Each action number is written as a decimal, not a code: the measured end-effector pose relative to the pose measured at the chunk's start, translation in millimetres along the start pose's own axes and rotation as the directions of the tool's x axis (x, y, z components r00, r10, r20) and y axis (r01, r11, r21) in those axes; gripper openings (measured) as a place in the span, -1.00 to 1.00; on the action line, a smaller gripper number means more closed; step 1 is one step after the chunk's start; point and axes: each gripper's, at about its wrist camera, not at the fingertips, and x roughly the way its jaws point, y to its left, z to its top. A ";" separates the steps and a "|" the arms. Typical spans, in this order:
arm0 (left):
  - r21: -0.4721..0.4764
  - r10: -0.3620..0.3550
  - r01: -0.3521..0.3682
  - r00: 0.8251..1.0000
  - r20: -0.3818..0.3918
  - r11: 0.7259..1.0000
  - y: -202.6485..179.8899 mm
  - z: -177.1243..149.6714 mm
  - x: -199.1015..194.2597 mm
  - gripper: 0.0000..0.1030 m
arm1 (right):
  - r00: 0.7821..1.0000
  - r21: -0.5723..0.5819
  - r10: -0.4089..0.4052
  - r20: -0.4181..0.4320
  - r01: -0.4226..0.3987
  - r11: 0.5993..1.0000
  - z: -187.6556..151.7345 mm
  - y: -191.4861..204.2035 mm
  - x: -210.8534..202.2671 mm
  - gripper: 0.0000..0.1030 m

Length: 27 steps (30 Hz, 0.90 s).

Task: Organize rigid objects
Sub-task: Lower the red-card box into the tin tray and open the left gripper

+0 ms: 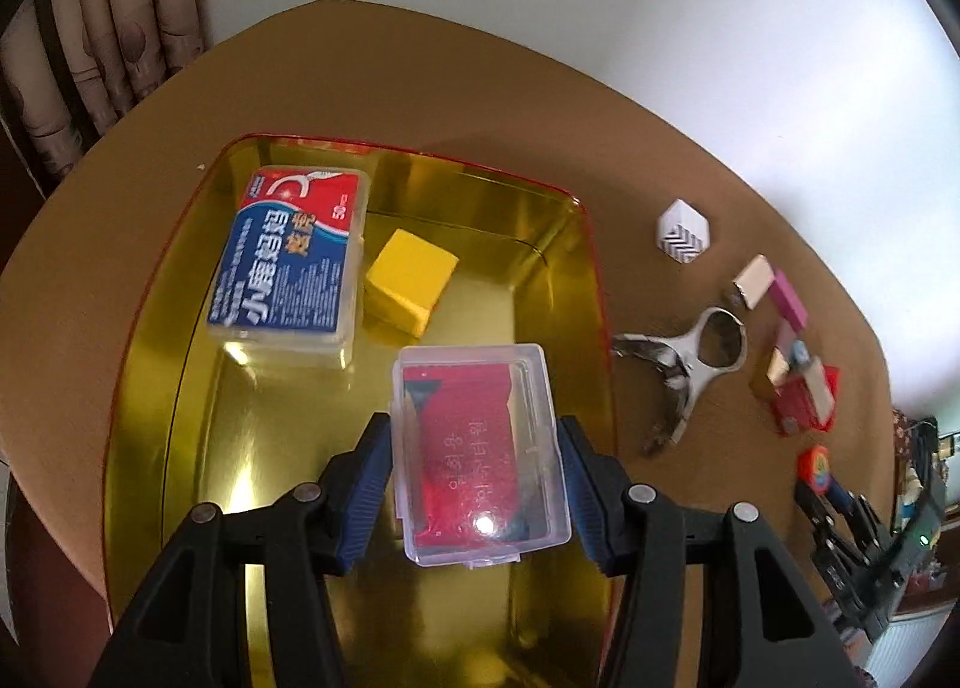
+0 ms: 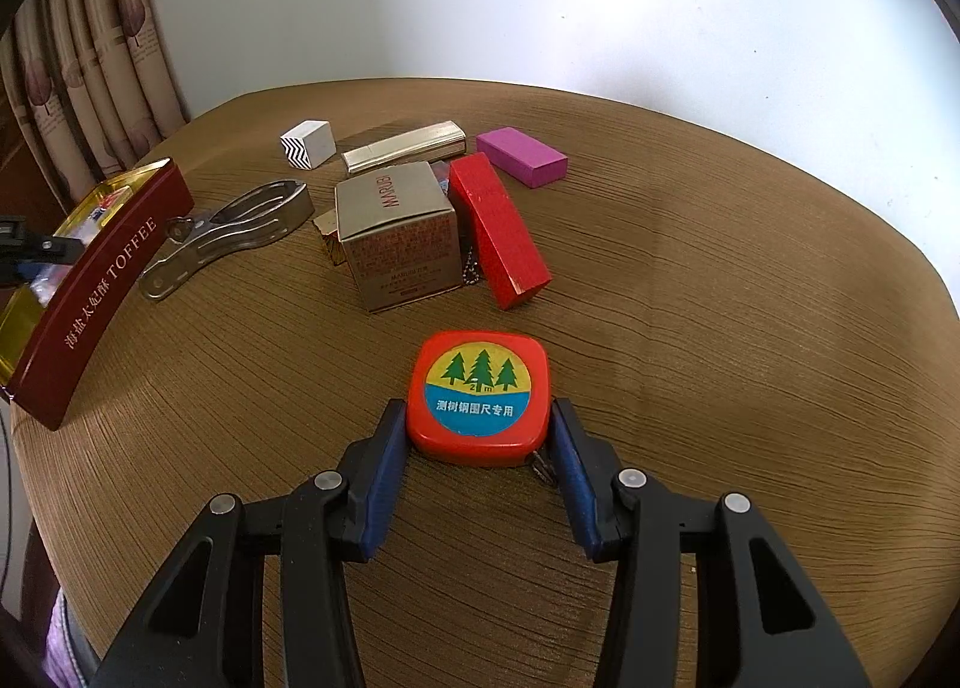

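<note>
My left gripper [image 1: 477, 436] is shut on a clear plastic case with a red card inside [image 1: 480, 448] and holds it over the gold tin tray [image 1: 174, 340]. In the tray lie a blue and red floss-pick box [image 1: 288, 262] and a yellow block [image 1: 408, 280]. My right gripper [image 2: 479, 424] is shut on a red tape measure with a tree label [image 2: 479, 397] that sits on the brown table [image 2: 720, 328]. The tray's red wall, marked TOFFEE, stands at the left of the right wrist view [image 2: 102, 292].
On the table right of the tray lie a metal clip [image 2: 228, 232], a white zigzag block [image 2: 307, 143], a gold bar [image 2: 405, 146], a pink block [image 2: 521, 155], a red block [image 2: 498, 229] and a MARUBI carton [image 2: 396, 235]. Curtains [image 2: 78, 63] hang at the far left.
</note>
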 end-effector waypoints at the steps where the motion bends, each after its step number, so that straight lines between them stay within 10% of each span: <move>1: 0.000 0.004 -0.004 1.000 -0.006 1.000 -0.4 4.4 6.8 0.08 | 1.000 0.000 0.000 0.000 0.000 1.000 -0.1 0.1 -0.1 -0.14; 14: 0.015 0.017 -0.017 0.999 -0.046 1.000 -6.0 28.7 31.9 0.10 | 1.000 0.001 -0.001 0.001 0.001 1.000 0.1 -0.4 0.3 -0.14; 27: -0.071 -0.024 0.041 0.975 0.223 0.997 10.1 -52.7 -82.5 0.11 | 1.000 0.004 0.004 0.001 -0.004 1.000 1.0 -0.3 0.4 -0.14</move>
